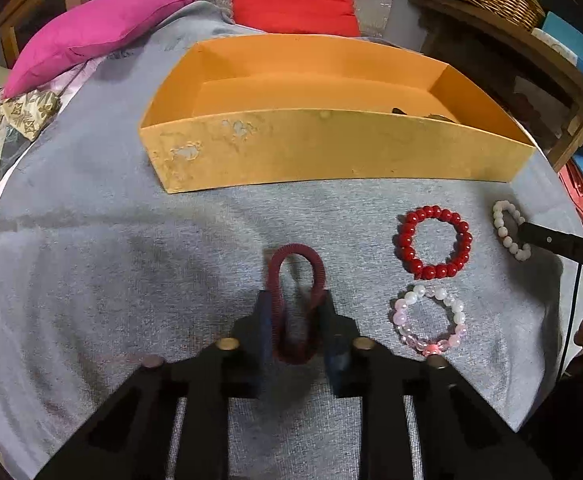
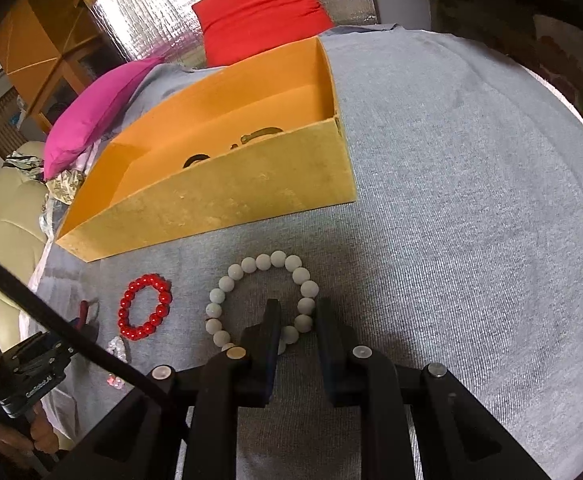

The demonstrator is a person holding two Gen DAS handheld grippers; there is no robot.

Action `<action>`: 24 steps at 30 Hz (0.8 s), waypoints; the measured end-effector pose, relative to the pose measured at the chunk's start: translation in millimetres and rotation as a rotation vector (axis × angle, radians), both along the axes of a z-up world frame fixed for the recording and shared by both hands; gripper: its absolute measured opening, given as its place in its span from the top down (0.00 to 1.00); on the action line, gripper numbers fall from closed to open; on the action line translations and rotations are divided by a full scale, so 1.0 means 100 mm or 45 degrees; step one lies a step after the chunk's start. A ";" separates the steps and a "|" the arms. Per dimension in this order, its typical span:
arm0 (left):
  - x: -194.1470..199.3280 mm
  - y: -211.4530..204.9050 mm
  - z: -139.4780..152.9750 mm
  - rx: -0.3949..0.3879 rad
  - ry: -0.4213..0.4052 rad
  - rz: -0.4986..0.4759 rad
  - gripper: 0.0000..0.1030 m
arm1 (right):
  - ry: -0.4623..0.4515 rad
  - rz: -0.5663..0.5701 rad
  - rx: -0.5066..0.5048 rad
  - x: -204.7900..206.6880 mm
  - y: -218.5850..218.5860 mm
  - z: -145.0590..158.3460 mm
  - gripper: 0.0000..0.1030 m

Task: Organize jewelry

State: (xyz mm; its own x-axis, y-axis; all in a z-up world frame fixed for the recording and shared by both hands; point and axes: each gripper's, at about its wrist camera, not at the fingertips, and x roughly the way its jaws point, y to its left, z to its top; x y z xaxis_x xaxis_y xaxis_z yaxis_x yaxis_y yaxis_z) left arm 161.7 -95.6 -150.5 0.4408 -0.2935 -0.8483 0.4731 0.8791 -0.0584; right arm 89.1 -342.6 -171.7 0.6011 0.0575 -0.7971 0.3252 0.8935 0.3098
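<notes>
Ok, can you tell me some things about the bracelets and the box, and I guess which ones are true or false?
1. The left gripper is squeezing a dark red coiled hair tie. True.
2. The red bead bracelet is inside the orange box. False: it lies on the grey cloth, in front of the box.
3. The right gripper has a white bead bracelet between its fingers. True.
4. The pink and white bracelet is in the right gripper. False: it lies loose on the cloth, near the left gripper.
5. The orange box is completely empty. False: some dark pieces already lie inside.
</notes>
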 end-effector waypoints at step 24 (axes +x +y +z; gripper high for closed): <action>-0.06 0.12 0.27 -0.074 -0.149 -0.001 0.93 | -0.313 0.149 0.056 -0.20 0.20 0.40 0.90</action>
